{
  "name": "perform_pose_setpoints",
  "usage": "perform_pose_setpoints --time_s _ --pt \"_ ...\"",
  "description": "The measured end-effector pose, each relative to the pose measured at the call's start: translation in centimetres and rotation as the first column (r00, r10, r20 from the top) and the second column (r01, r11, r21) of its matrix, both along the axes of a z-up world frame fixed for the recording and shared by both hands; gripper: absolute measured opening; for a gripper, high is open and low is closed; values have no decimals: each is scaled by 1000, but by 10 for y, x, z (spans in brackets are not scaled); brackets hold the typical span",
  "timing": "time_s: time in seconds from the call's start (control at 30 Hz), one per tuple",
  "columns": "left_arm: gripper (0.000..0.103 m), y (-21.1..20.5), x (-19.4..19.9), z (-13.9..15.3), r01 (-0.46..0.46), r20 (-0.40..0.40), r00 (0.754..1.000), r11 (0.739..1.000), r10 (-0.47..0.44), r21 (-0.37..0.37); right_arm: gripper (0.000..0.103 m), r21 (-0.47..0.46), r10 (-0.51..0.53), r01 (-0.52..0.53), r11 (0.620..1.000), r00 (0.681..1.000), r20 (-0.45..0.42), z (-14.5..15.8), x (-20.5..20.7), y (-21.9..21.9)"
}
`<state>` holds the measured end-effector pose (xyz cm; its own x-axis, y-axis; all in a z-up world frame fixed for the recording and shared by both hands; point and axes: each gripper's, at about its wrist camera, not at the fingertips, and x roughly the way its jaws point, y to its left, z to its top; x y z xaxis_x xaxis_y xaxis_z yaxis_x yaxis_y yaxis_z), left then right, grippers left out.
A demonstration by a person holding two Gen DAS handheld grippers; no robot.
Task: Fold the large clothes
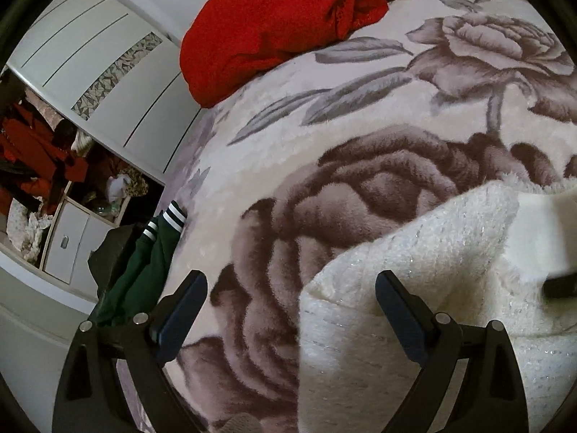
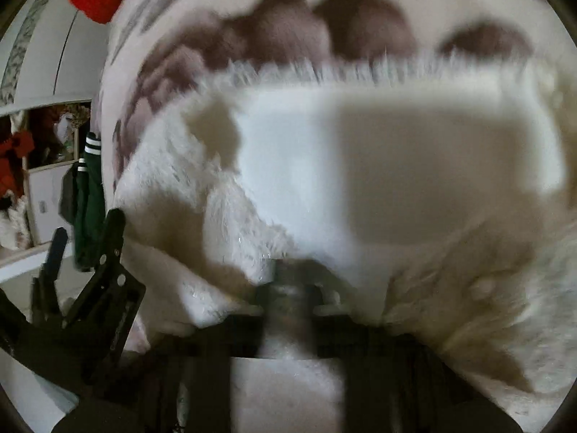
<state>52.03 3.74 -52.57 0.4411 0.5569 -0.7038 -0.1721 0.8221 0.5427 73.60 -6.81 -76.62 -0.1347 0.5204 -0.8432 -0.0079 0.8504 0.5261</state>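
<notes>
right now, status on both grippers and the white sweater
Left gripper open, empty. Right gripper shut on white sweater. Red garment lies apart, nothing blocking.

One white garment (image 1: 414, 270), one red (image 1: 274, 21), one green (image 1: 144, 270).

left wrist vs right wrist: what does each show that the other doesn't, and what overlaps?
Left wrist only: the left gripper from behind, jaws wide open with nothing between them, and the wardrobe door's mosaic strip sharp.
Right wrist only: the right gripper, blurred, shut on the white fluffy garment; a smooth pale panel on it.
Both: white garment, floral blanket, red garment, green clothing.
</notes>
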Motion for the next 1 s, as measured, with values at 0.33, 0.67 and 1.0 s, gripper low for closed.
perform_pose_setpoints --time_s 0.33,0.67,1.0 --pt "96 19 6 17 -63 29 998 998 63 6 2 99 -34 43 994 995 -93 37 56 -37" --pt "96 22 -4 -4 -85 3 996 991 85 101 49 72 28 -16 997 985 -171 -15 3 -27" --pt "96 22 -4 19 -62 55 997 994 57 85 6 -42 -67 71 997 993 93 37 13 -19"
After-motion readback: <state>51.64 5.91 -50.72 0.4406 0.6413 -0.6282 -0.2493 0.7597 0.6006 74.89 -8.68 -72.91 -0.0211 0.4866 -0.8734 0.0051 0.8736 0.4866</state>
